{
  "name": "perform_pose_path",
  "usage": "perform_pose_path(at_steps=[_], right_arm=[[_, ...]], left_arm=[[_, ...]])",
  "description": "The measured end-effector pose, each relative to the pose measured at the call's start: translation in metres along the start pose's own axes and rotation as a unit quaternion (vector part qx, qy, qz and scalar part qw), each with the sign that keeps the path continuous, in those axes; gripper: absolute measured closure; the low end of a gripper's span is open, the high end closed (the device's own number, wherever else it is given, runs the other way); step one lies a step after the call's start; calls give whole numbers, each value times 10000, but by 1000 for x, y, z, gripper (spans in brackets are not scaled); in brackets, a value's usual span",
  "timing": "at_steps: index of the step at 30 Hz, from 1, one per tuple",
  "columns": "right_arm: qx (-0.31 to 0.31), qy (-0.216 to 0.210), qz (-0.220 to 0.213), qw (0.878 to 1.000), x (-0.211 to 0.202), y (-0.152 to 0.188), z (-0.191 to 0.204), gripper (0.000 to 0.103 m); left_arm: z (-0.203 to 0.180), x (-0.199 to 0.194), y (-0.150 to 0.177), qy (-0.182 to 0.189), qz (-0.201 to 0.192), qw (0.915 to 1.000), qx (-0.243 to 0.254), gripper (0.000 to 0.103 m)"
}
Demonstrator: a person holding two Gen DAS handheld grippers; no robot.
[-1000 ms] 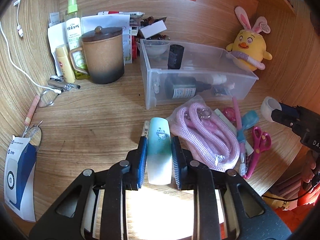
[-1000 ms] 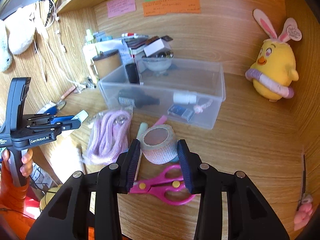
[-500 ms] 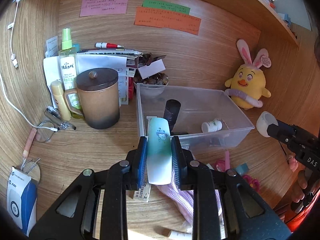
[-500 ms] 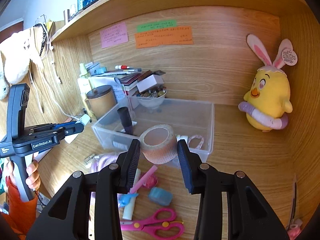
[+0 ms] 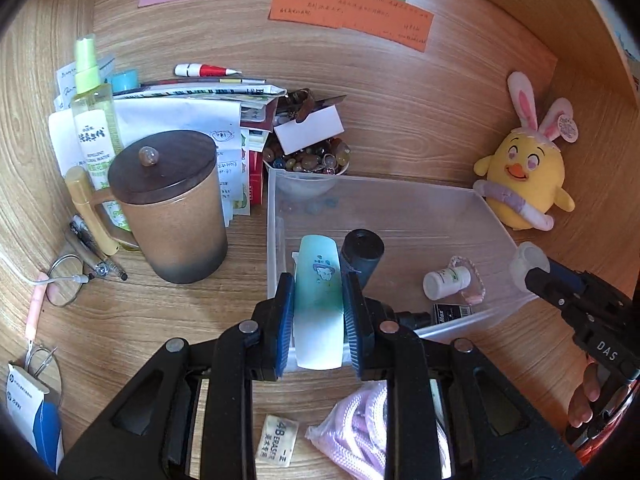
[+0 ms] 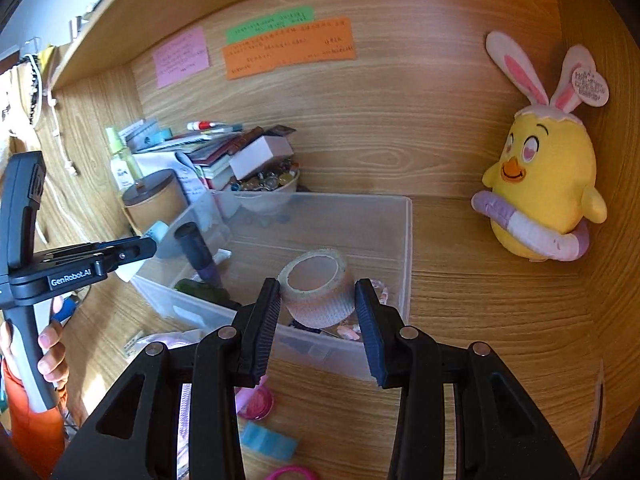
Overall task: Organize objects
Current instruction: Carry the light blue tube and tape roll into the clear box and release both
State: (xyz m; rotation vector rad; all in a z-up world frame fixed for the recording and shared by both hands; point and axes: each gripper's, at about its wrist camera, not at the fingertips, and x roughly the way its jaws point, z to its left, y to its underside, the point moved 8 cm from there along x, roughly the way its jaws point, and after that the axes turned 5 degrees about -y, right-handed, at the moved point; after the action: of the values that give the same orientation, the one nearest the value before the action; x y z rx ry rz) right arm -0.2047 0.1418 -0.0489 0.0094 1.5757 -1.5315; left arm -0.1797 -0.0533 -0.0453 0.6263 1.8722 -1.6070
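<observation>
Left wrist view: we hold our left claw (image 5: 319, 312) clenched on a green tube (image 5: 319, 300), long axis pointing ahead, its tip over the near-left corner of the clear bin (image 5: 496, 216). Our right claw (image 6: 318, 320) grips a tape roll (image 6: 318, 294) above the bin's near wall, just right of the tube; its pads barely touch the roll. Both loads hang above the bin, so we judge the drop is straight down.
</observation>
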Motion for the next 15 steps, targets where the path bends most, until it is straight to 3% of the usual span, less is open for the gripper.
perform_pose_path(at_steps=[15], right_arm=[[142,24,446,9989,29,9,-13,66]], left_arm=[[-14,5,2,91,149,9996,238,78]])
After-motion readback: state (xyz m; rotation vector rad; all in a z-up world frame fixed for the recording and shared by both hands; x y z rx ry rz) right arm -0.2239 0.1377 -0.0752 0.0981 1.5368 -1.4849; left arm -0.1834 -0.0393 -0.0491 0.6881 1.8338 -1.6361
